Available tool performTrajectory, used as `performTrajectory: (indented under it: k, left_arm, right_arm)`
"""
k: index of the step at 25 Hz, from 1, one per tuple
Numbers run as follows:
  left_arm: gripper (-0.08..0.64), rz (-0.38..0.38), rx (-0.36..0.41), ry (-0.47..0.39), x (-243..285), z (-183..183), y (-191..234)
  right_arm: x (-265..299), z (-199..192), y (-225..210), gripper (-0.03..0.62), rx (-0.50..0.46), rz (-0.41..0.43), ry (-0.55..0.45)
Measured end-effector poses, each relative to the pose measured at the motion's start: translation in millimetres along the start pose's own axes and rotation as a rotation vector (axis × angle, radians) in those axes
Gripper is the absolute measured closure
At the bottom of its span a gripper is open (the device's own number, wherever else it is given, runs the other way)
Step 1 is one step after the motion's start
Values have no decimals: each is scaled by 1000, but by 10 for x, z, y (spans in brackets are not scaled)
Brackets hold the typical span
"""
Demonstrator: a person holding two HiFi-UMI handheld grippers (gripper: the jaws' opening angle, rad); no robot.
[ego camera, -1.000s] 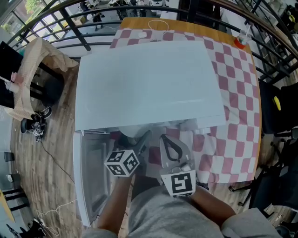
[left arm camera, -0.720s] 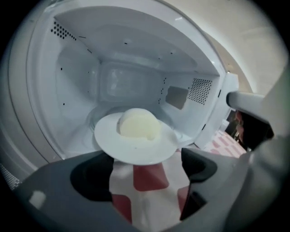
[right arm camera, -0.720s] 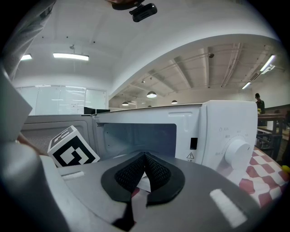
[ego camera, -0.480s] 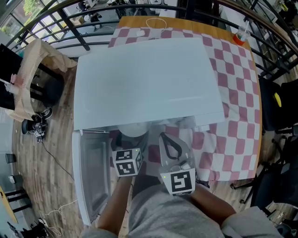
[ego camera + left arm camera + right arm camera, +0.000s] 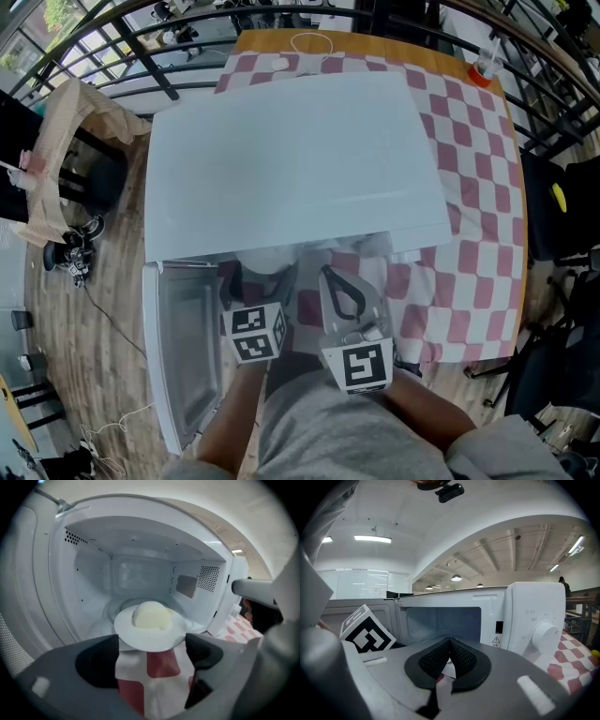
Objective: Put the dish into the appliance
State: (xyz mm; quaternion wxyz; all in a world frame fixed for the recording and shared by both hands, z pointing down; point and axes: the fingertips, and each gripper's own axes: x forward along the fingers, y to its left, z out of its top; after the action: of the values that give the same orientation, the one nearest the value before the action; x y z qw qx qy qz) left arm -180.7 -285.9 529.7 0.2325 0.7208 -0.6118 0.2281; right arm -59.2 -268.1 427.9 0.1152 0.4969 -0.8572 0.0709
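A white microwave stands on the checked table with its door swung open to the left. A white plate with a pale round lump of food sits at the oven's mouth, its near rim over the cloth. I cannot tell what it rests on. My left gripper points into the cavity. Its jaws are wide and closing, with the plate between their tips and no press that I can see. In the head view the plate shows just under the oven's front edge. My right gripper hovers beside it, shut and empty.
A red-and-white checked cloth covers the table. A bottle with an orange cap stands at the far right corner. The oven's control dial is on its right face. A chair draped in beige fabric stands at the left.
My left gripper has rolled from a tilt to level and squared up behind the plate, which has stayed in place. The right gripper has hardly moved.
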Motion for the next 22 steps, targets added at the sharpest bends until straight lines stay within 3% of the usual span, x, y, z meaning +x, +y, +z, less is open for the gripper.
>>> performTrajectory:
  k: [7, 10, 22]
  left_arm:
    - [119, 12, 8, 7, 146, 106, -10]
    - [176, 31, 13, -12, 178, 214, -11]
    - [178, 37, 31, -13, 425, 401, 1]
  right_arm:
    - [23, -13, 14, 594, 14, 2, -3]
    - [23, -27, -22, 594, 2, 0, 9]
    - [51, -54, -201, 594, 32, -45, 19]
